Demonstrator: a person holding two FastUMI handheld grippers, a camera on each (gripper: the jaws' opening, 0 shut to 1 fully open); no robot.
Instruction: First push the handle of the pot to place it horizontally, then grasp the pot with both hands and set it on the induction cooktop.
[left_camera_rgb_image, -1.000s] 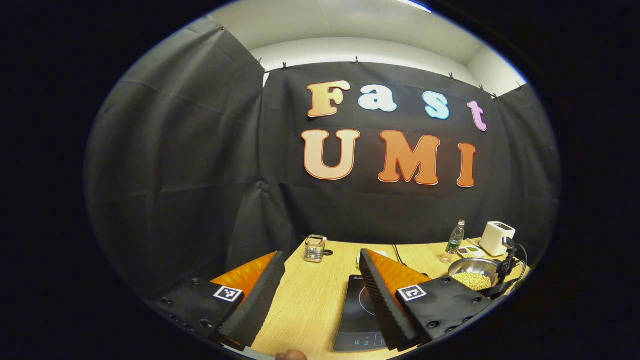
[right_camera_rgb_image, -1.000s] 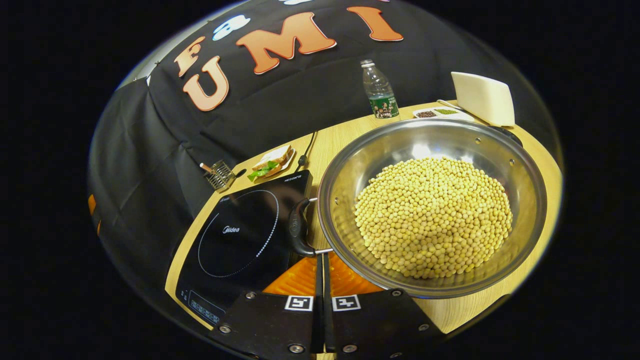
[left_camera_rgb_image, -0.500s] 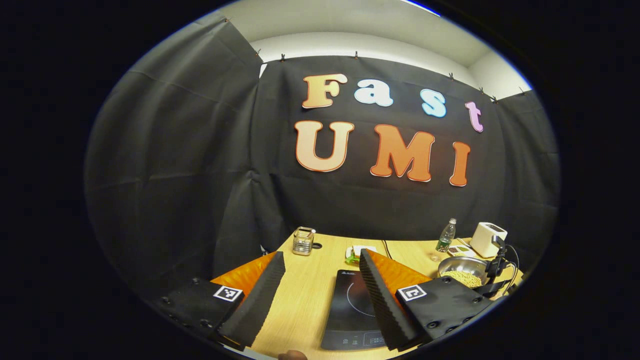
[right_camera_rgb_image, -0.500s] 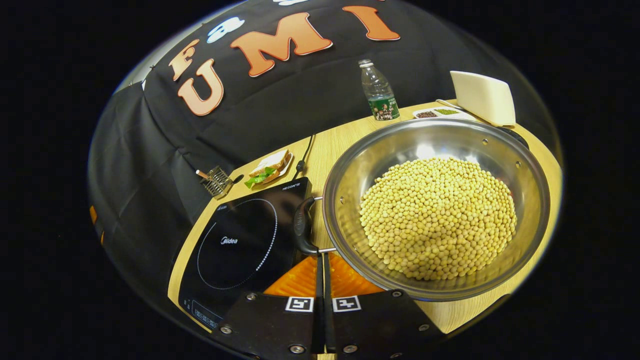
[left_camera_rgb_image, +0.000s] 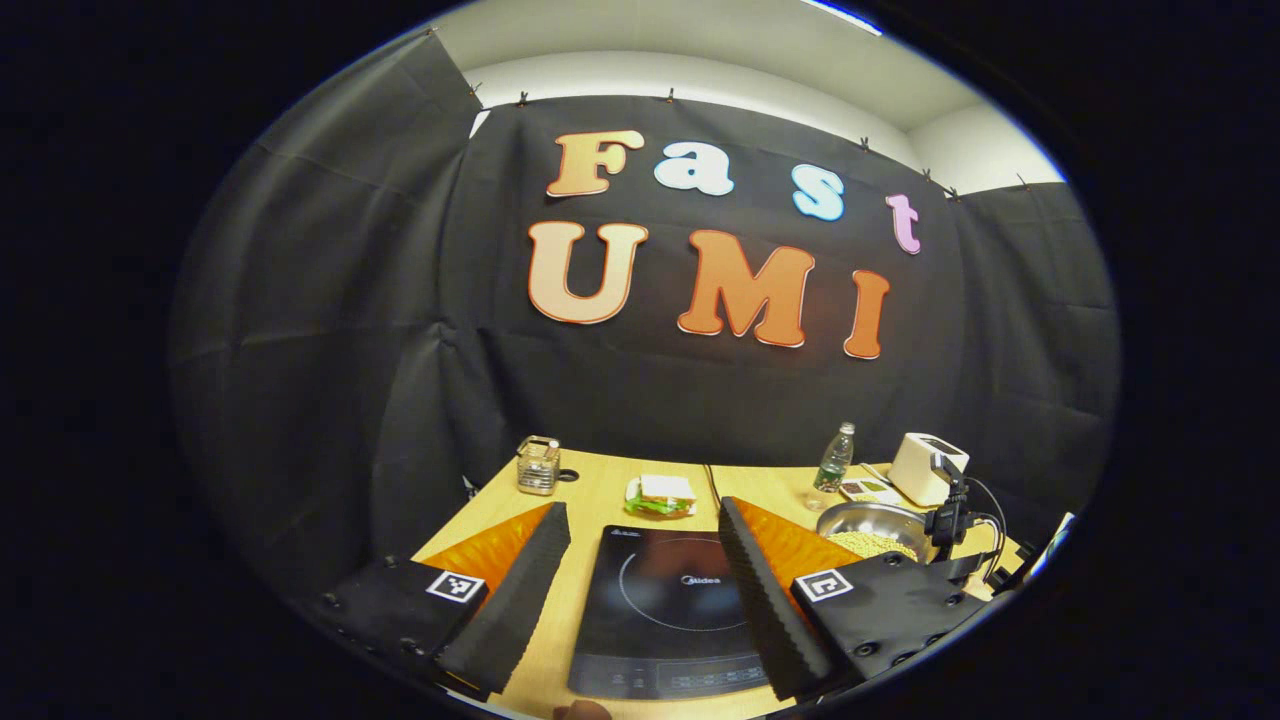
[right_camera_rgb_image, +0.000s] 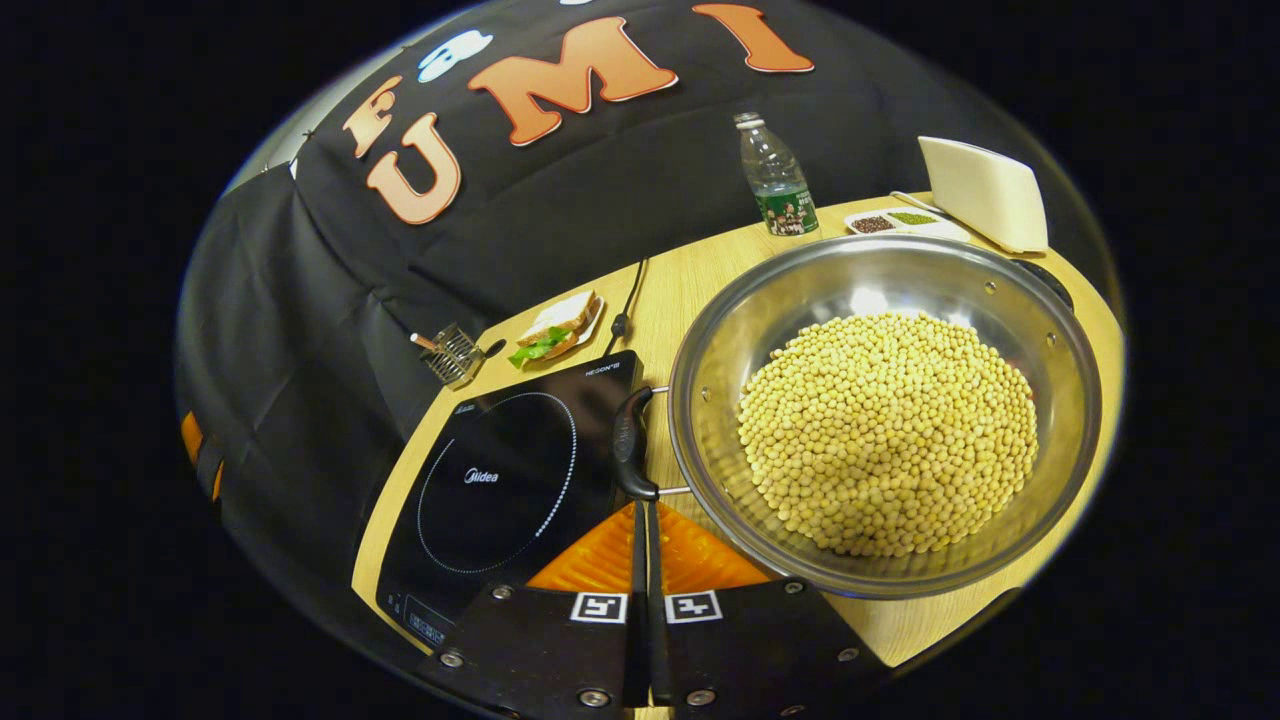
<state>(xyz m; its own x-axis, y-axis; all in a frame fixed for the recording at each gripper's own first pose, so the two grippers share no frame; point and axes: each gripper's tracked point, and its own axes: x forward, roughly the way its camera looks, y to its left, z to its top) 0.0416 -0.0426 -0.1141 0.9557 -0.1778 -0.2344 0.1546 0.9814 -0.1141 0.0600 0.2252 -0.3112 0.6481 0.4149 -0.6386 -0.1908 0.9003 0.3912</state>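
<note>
Steel pot (right_camera_rgb_image: 885, 420) beside cooktop (right_camera_rgb_image: 500, 490) | right gripper (right_camera_rgb_image: 645, 515) fingers clenched | left gripper (left_camera_rgb_image: 640, 560) fingers released

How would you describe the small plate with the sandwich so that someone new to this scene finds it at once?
Start at the flat black induction cooktop on the light wooden table. Look just past its far edge, toward the black cloth wall: there lies the small white plate with a sandwich, between the small wire basket and the black power cable. Green lettuce showing from the white bread sets it apart.
</note>
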